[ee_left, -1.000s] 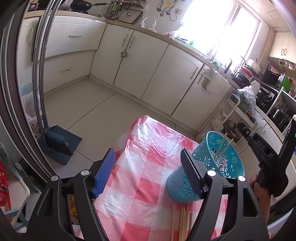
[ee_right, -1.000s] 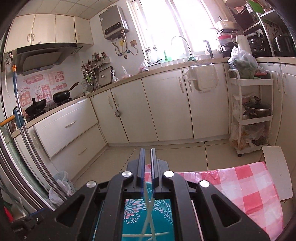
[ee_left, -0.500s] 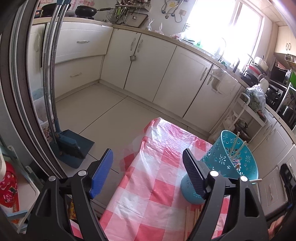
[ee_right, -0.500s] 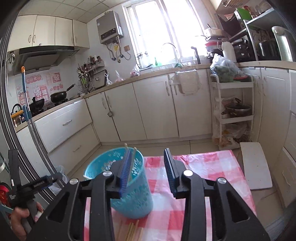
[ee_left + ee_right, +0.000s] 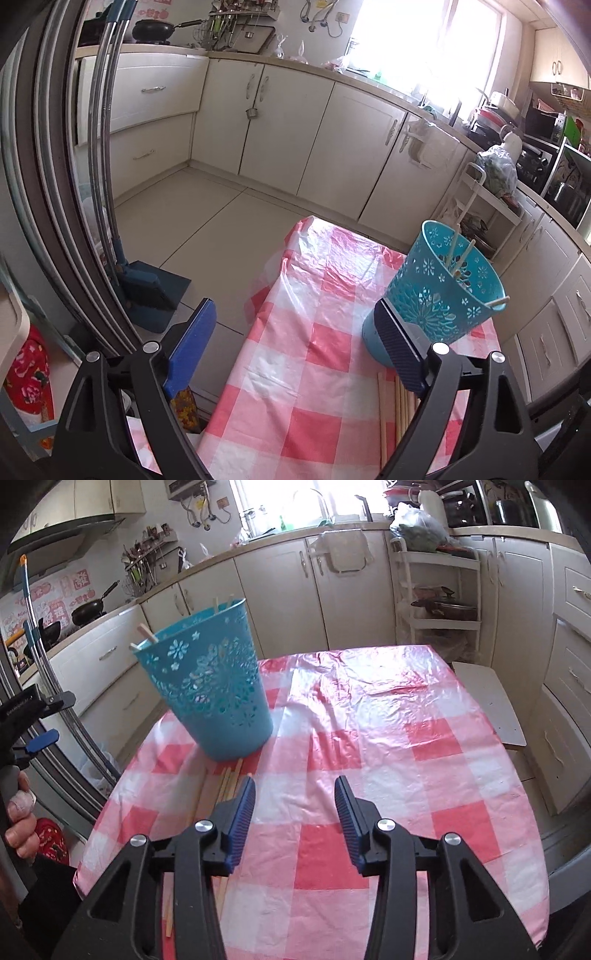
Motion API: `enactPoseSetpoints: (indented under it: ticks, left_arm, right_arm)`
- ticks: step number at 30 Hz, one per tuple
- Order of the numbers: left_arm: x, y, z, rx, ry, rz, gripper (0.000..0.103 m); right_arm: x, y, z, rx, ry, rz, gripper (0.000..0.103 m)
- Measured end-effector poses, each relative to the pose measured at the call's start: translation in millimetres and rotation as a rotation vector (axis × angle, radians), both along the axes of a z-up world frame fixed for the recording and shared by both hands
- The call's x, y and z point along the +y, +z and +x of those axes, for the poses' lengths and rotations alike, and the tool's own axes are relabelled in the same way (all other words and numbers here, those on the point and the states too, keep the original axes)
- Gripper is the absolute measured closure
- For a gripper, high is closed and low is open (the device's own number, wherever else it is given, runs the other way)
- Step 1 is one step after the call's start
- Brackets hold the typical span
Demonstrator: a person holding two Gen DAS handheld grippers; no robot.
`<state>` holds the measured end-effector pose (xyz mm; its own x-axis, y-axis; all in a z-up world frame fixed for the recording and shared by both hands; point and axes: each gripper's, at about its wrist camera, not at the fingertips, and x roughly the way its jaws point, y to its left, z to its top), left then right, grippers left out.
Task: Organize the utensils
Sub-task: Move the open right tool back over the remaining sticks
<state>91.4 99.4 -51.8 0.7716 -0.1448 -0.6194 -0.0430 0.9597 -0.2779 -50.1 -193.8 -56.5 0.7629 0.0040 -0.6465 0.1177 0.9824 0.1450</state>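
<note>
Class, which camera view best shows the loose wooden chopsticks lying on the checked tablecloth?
The right wrist view: the loose wooden chopsticks show lying before the teal perforated basket, partly behind the right gripper. The left wrist view shows only part of them beside a finger.

**My left gripper over the checked cloth**

I hold my left gripper [image 5: 297,349] open above the red-and-white checked plastic tablecloth [image 5: 295,373]. The perforated turquoise plastic basket [image 5: 439,291] holds pale chopsticks [image 5: 452,249]; loose wooden chopsticks [image 5: 399,410] lie just before it.
</note>
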Motion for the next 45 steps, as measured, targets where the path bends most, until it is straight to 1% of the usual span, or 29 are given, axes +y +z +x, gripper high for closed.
enactPoseSetpoints:
  ticks: [4,9,12,14,16,22,27,29,32,35,37,39,42,43,44,45]
  left_arm:
    - [1.6,-7.6,-10.4,0.024,-0.003,0.012,0.019]
    - [-1.2,-20.7,-18.3,0.072,0.0,0.046,0.019]
    - [-7.1,-27.0,-19.2,0.095,-0.009,0.067,0.019]
    - [-11.1,-30.2,-20.4,0.104,-0.016,0.078,0.019]
    - [-14.3,-32.9,-20.4,0.114,-0.024,0.084,0.019]
    - [-24.9,-47.5,-17.6,0.172,-0.071,0.112,0.019]
    - [-33.8,-69.2,-12.4,0.28,-0.127,0.129,0.019]
    - [-38.7,-77.2,-11.1,0.313,-0.149,0.138,0.019]
    - [-50.4,-83.2,-11.8,0.33,-0.189,0.168,0.019]
    - [-60.5,-84.2,-13.2,0.328,-0.217,0.184,0.019]
    - [-67.1,-85.0,-13.2,0.327,-0.232,0.195,0.019]
    - [-72.8,-85.8,-12.7,0.327,-0.24,0.204,0.019]
    - [-79.3,-86.0,-11.0,0.326,-0.246,0.209,0.019]
    - [-80.8,-86.0,-10.3,0.326,-0.245,0.209,0.019]
    - [-81.6,-86.3,-9.4,0.326,-0.243,0.208,0.019]
    - [-81.9,-86.8,-8.2,0.327,-0.24,0.205,0.019]
  right_arm:
    - [10.0,-13.1,-5.1,0.029,0.037,-0.015,0.055]
    - [9.9,-30.0,-9.0,0.079,0.052,-0.01,0.055]
    - [6.3,-31.7,-9.6,0.093,0.047,0.004,0.054]
    - [4.9,-31.5,-10.0,0.098,0.044,0.008,0.05]
    - [4.3,-33.2,-9.7,0.108,0.05,0.015,0.05]
    - [13.1,-39.3,-6.6,0.142,0.092,0.014,0.05]
    - [21.5,-46.5,-3.5,0.176,0.123,-0.004,0.05]
    - [23.8,-46.8,-2.0,0.172,0.126,-0.015,0.05]
    - [23.2,-47.4,2.9,0.175,0.124,0.006,0.05]
    - [24.1,-46.6,10.7,0.179,0.122,0.015,0.05]
    - [26.8,-43.9,16.2,0.178,0.126,0.005,0.052]
    - [31.7,-43.2,22.7,0.192,0.137,-0.023,0.057]
    - [38.8,-48.3,30.6,0.223,0.15,-0.074,0.065]
    - [42.0,-48.5,32.3,0.221,0.153,-0.105,0.072]
    - [43.8,-48.9,33.8,0.221,0.159,-0.124,0.075]
    - [45.3,-49.2,36.0,0.226,0.169,-0.142,0.077]
